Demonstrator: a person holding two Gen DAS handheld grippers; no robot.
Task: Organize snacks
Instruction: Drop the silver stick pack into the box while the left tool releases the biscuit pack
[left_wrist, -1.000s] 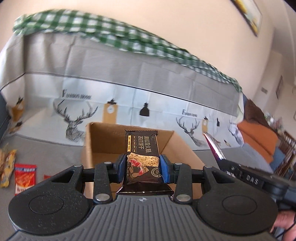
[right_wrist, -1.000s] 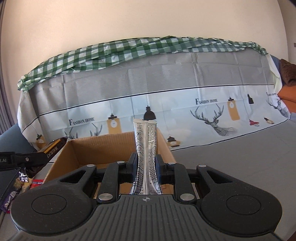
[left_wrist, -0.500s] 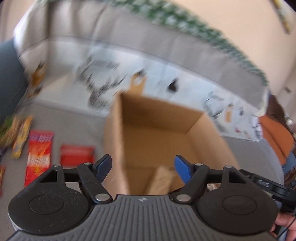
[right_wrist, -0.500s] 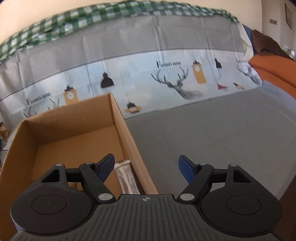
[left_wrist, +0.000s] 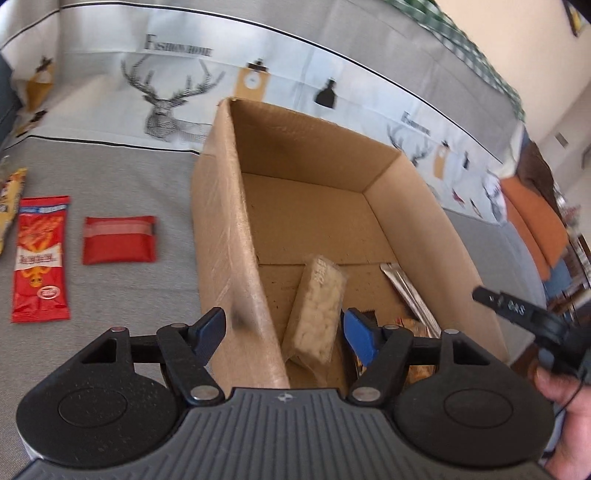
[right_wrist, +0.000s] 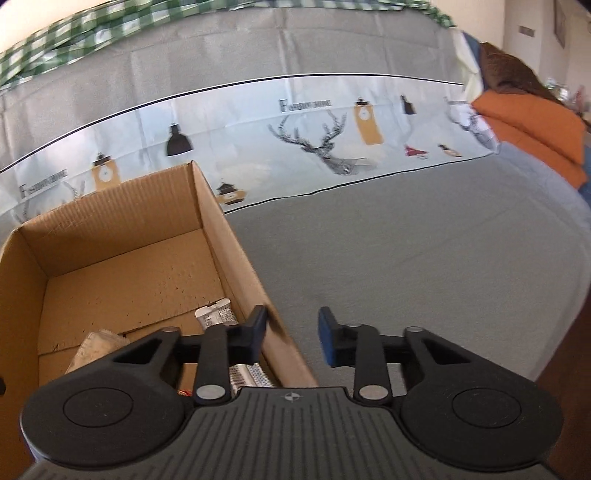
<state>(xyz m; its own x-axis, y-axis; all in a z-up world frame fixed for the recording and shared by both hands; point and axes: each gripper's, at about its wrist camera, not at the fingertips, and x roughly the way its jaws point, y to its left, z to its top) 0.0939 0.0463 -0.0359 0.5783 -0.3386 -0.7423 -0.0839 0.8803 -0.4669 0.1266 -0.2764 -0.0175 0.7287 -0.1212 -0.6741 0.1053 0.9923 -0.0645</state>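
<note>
An open cardboard box (left_wrist: 225, 206) stands on a grey surface; it also shows in the right wrist view (right_wrist: 229, 236). Inside lie a pale cereal bar (left_wrist: 316, 310), a silver packet (left_wrist: 410, 291) and a dark wrapped bar (left_wrist: 410, 325) partly hidden by my finger. The silver packet shows in the right wrist view (right_wrist: 216, 317). My left gripper (left_wrist: 282, 334) is open and empty above the box's left wall. My right gripper (right_wrist: 291, 334) is open and empty above the box's right wall. Its body shows at the right of the left wrist view (left_wrist: 517, 310).
Left of the box lie a small red pouch (left_wrist: 118, 240), a long red snack packet (left_wrist: 40, 258) and a yellow packet (left_wrist: 9, 199) at the edge. A deer-print cloth (right_wrist: 317, 136) hangs behind. An orange cushion (right_wrist: 532, 129) lies at the far right.
Both grippers have opened and dropped their snacks into the box: the dark bar from the left, the silver packet from the right. Both now tilt down over the box walls.
</note>
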